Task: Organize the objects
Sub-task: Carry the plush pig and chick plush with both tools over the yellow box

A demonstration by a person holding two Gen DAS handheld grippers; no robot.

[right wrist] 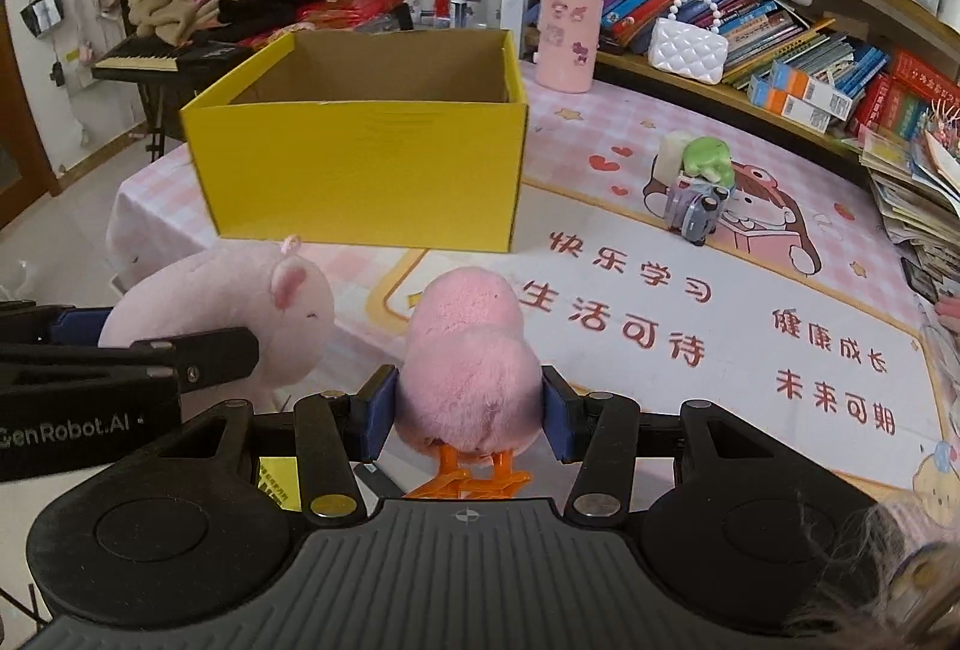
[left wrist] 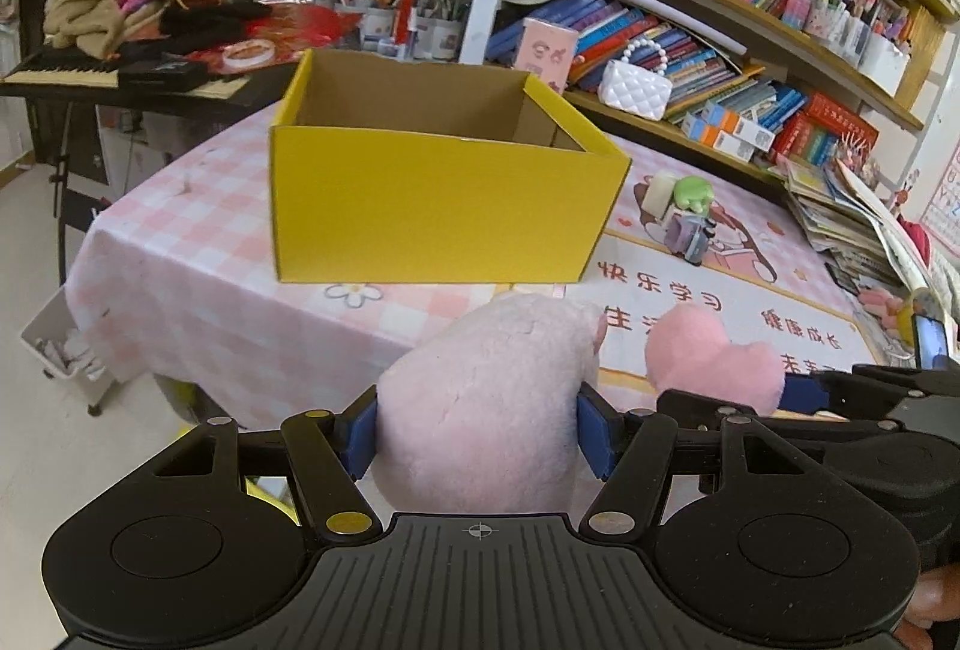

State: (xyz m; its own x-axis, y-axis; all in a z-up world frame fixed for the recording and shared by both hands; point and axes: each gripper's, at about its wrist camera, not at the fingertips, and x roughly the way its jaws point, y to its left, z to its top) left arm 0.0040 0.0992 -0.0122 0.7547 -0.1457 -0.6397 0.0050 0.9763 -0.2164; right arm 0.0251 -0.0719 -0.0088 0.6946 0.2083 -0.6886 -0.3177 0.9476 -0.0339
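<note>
My left gripper (left wrist: 477, 434) is shut on a pale pink plush pig (left wrist: 486, 404), held near the table's front edge; the pig also shows in the right wrist view (right wrist: 240, 302). My right gripper (right wrist: 471, 413) is shut on a darker pink plush chick (right wrist: 471, 350) with orange plastic feet; the chick also shows in the left wrist view (left wrist: 714, 356). An open, empty yellow cardboard box (left wrist: 432, 200) stands on the table beyond both toys, also in the right wrist view (right wrist: 366, 170).
A small toy car with a green frog and a white block (right wrist: 696, 188) sits on the pink printed tablecloth (right wrist: 720, 326) at the right. A pink cup (right wrist: 567, 35), a white quilted purse (right wrist: 687, 50) and bookshelves stand behind. A keyboard (right wrist: 144, 62) is far left.
</note>
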